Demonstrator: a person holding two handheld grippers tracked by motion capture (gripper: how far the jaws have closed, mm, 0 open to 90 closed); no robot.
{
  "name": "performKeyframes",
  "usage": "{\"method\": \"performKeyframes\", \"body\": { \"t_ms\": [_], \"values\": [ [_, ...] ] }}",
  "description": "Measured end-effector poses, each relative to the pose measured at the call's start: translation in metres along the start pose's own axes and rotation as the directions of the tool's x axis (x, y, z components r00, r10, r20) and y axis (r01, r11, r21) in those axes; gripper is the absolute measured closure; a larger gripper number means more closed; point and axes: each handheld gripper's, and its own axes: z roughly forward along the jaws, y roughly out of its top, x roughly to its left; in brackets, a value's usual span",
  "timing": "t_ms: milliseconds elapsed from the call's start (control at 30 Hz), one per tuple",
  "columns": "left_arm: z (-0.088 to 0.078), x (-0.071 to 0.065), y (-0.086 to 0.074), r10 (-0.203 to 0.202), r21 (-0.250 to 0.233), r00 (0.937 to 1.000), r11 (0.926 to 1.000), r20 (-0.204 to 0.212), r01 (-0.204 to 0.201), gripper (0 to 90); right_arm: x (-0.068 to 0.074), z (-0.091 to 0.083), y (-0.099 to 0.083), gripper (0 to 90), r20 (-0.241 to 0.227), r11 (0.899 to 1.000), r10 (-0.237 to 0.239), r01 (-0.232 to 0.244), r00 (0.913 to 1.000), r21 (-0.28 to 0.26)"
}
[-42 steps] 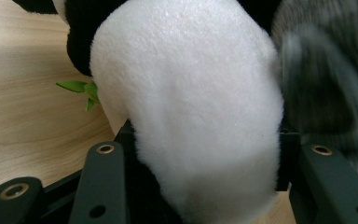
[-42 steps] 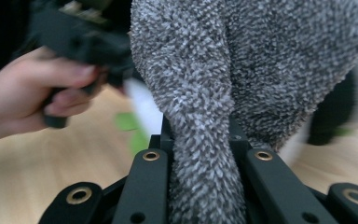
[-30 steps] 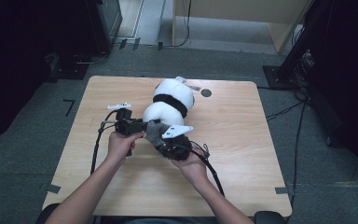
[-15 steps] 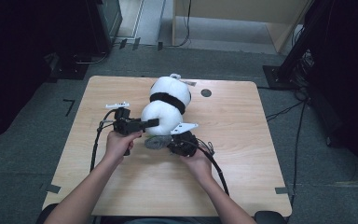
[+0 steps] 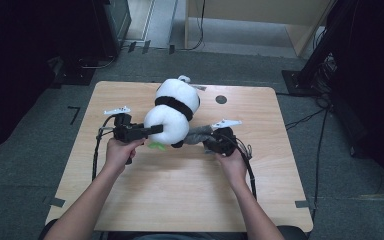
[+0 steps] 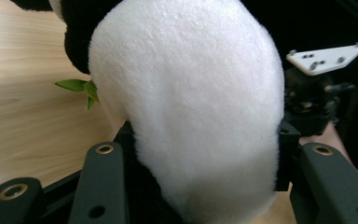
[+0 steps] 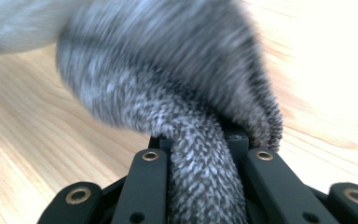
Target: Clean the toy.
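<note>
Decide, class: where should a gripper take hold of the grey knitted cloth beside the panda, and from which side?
Grip the grey cloth at its free end, coming level from the side away from the plush panda. There it bunches into a narrow roll that fits between two jaws, as the right gripper shows; its other end lies against the panda.

I sit at a pale wooden table (image 5: 180, 200) on grey carpet (image 5: 340, 200); a wooden cabinet (image 5: 260, 20) stands ahead, dark stands at both sides.

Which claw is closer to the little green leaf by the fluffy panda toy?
Left. The left claw grips the black-and-white plush panda just above the small green leaf. The right claw holds a grey knitted cloth on the panda's far side.
</note>
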Motion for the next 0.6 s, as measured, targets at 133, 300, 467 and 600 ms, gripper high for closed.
{"method": "performKeyframes", "body": {
  "t_ms": [133,300,467,600],
  "values": [
    [-0.007,0.009,0.001,0.005,0.001,0.9985,1.0000,-0.054,-0.005,48.1,-0.013,-0.009,0.002,76.5,0.007,0.999,0.042,-0.042,0.9991,-0.011],
    [-0.018,0.017,0.004,-0.007,-0.028,0.9962,0.9996,-0.086,0.004,48.0,-0.020,-0.014,0.004,76.3,0.006,0.999,0.051,-0.051,0.9987,-0.012],
    [-0.031,0.031,0.006,-0.028,-0.050,0.9912,0.9985,-0.129,0.022,47.9,-0.023,-0.013,0.004,75.7,-0.020,0.999,0.053,-0.053,0.9984,0.000],
    [-0.040,0.042,0.008,-0.027,-0.058,0.9851,0.9982,-0.170,0.018,47.7,-0.026,-0.011,0.004,75.7,-0.015,0.999,0.048,-0.047,0.9987,0.008]
  ]
}}
